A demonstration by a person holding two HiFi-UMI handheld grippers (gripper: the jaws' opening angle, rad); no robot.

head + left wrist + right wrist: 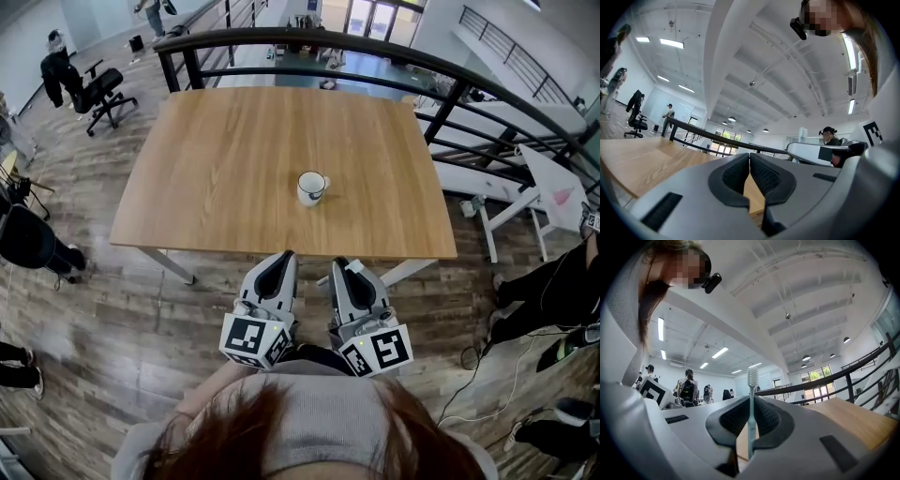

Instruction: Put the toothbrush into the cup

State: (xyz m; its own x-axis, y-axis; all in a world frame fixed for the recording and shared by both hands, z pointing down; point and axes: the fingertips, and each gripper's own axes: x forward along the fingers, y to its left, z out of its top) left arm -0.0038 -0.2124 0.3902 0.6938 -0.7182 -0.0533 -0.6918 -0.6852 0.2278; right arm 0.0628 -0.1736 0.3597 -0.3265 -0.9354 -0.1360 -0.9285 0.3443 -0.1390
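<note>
A white cup (312, 187) with a handle stands upright near the middle of the wooden table (225, 159). Both grippers hang side by side just short of the table's near edge, pointing level toward the cup. My right gripper (340, 267) (751, 401) is shut on a pale toothbrush (752, 380), which stands upright between the pads with its bristle head on top. My left gripper (283, 259) (749, 158) is shut, its pad tips touching and nothing between them. The cup shows in neither gripper view.
A dark curved railing (309, 42) runs behind the table. An office chair (98, 94) stands at the back left. People's legs and cables (553, 291) are on the floor at the right, another person (33, 244) at the left. White tables (525, 159) stand at the right.
</note>
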